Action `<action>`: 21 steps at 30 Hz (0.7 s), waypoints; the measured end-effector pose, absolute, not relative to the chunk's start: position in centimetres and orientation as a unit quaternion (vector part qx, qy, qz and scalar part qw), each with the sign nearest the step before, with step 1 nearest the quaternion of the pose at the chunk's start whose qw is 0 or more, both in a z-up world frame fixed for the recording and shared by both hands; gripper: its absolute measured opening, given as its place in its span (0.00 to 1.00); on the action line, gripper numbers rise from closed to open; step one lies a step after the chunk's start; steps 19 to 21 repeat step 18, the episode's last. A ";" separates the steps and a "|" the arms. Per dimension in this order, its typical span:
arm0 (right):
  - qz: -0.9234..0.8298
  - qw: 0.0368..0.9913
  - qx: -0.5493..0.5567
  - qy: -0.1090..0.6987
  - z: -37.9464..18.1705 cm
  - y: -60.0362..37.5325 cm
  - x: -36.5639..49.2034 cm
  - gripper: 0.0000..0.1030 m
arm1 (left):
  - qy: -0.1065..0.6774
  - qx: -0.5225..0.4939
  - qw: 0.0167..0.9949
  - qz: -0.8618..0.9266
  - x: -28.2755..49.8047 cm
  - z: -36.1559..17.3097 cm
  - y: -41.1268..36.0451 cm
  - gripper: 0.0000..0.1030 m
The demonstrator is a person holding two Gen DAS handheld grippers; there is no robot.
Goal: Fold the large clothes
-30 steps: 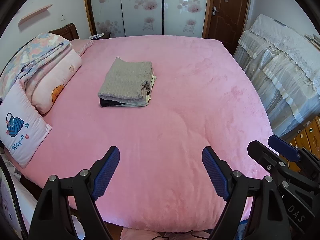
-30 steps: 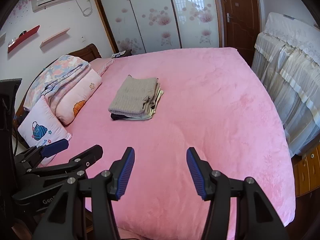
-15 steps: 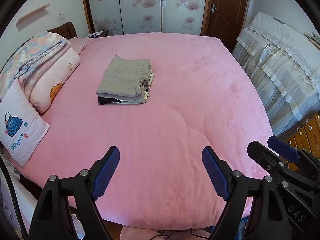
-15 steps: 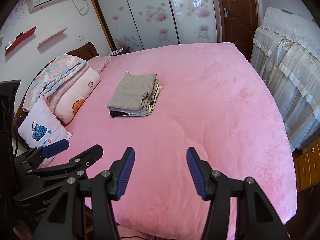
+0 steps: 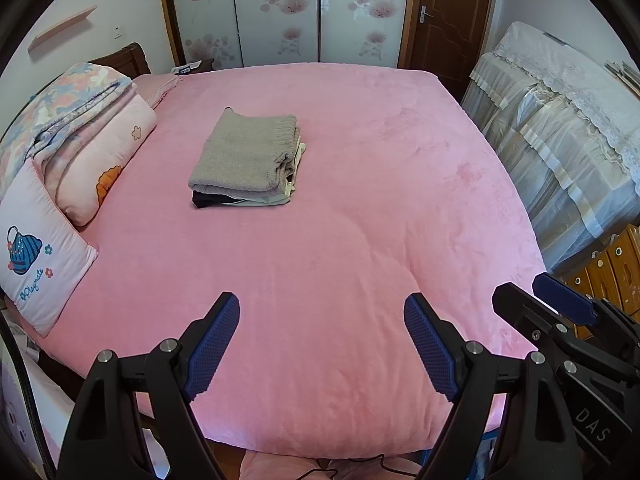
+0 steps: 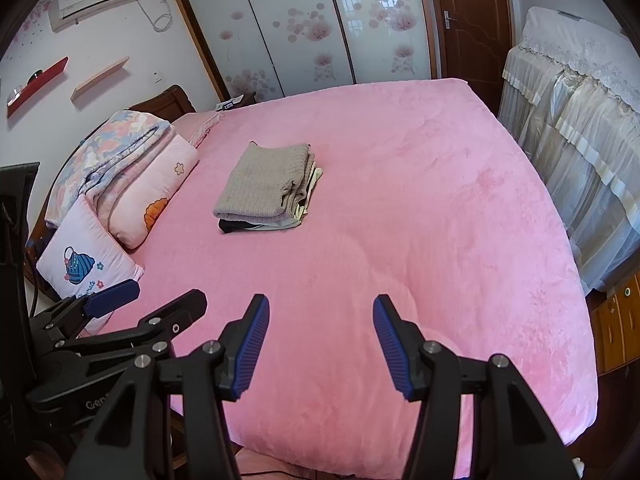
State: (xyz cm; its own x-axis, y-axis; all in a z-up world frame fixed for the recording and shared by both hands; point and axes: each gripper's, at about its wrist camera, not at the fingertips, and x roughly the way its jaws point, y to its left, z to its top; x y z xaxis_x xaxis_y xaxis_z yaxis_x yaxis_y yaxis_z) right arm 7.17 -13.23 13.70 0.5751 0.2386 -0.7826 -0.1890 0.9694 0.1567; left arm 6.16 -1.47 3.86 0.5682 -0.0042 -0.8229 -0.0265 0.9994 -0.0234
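While both claws, left (image 5: 322, 344) and right (image 6: 318, 346), gape empty, folded clothes (image 5: 248, 158) lie stacked on the bed (image 5: 400, 200).

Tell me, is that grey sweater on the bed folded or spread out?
Folded. The grey sweater is a neat rectangle topping a small stack of clothes on the pink bed.

Wide stretch of pink plush bedspread (image 5: 360, 240) bare ahead. Stack of folded clothes topped by grey knit (image 5: 248, 160) sits mid-bed, left of centre. Pillows and floral quilt (image 5: 76, 148) line left edge; lace-draped furniture (image 5: 560, 140) flanks right.
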 end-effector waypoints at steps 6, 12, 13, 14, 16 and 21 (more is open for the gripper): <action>0.121 0.887 0.028 0.445 13.7 -13.3 7.2 0.53 | 0.465 -0.016 0.885 0.006 6.2 3.8 -1.5 0.81; 0.121 0.887 0.028 0.445 13.7 -13.4 7.2 0.53 | 0.465 -0.016 0.885 0.006 6.2 3.8 -1.5 0.81; 0.121 0.887 0.028 0.446 13.7 -13.4 7.2 0.53 | 0.466 -0.016 0.885 0.006 6.2 3.8 -1.5 0.81; 0.121 0.887 0.028 0.446 13.7 -13.5 7.2 0.53 | 0.466 -0.017 0.885 0.006 6.2 3.8 -1.5 0.81; 0.122 0.886 0.028 0.446 13.7 -13.6 7.3 0.53 | 0.467 -0.016 0.884 0.005 6.1 3.6 -1.6 0.81; 0.120 0.886 0.029 0.448 13.5 -13.5 7.2 0.53 | 0.469 -0.015 0.883 0.005 6.2 3.4 -1.7 0.81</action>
